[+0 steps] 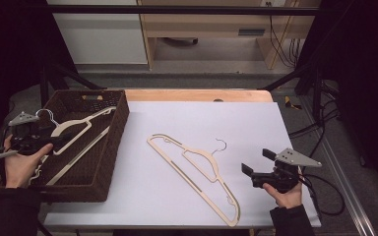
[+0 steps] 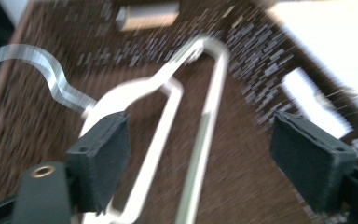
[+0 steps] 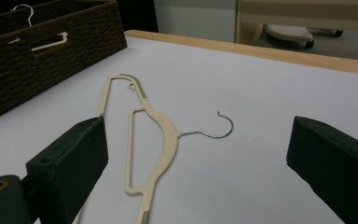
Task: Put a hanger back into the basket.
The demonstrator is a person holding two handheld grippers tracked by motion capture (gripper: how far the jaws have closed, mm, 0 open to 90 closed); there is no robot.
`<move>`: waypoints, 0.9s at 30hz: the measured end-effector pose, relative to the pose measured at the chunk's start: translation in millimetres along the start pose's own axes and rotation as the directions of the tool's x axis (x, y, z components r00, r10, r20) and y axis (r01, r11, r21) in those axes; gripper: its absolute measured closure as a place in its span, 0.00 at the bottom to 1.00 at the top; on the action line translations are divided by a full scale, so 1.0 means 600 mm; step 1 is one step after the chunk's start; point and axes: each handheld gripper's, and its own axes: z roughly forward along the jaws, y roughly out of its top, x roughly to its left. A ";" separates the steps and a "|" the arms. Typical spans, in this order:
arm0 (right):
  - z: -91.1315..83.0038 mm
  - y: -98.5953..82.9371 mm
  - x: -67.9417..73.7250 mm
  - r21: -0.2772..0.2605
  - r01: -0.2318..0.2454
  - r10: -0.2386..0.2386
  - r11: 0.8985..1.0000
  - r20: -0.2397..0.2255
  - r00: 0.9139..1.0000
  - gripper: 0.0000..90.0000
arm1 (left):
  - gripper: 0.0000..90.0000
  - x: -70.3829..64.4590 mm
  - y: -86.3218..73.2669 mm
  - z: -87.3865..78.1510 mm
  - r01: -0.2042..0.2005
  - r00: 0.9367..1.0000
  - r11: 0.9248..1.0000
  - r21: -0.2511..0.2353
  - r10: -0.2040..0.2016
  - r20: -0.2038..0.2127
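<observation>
A cream hanger [image 1: 197, 167] with a wire hook lies flat on the white table cover, slanting from the centre toward the front right. My right gripper [image 1: 257, 161] stands open just right of it, low over the cover; in the right gripper view the hanger [image 3: 161, 135] lies ahead between the spread jaws of that gripper [image 3: 196, 135]. A second cream hanger [image 1: 78, 129] lies in the dark wicker basket [image 1: 115, 145] at the left. My left gripper [image 1: 59, 140] hovers open over it. In the blurred left gripper view, that hanger [image 2: 168, 93] runs under the gripper [image 2: 196, 135].
The basket's woven floor [image 2: 242, 177] and wall [image 3: 51, 70] surround the left hanger. A wooden table edge [image 1: 197, 94] runs along the back. Black frame posts stand at both sides, and cables trail on the floor at the right [image 1: 325, 142].
</observation>
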 end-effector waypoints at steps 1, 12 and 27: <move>0.000 0.000 0.000 0.002 0.000 0.000 1.000 -0.003 1.000 0.07 | 0.18 -0.013 0.005 -0.006 -0.018 1.000 0.999 -0.026 0.018 0.019; 0.009 -0.006 0.005 0.043 0.011 -0.010 0.999 -0.030 0.999 0.07 | 0.13 -0.165 0.022 -0.032 -0.109 0.963 0.959 -0.260 0.167 0.211; 0.019 -0.019 0.022 0.101 0.007 0.001 0.995 -0.073 0.997 0.08 | 0.11 -0.305 -0.028 0.022 -0.126 0.896 0.955 -0.268 0.225 0.382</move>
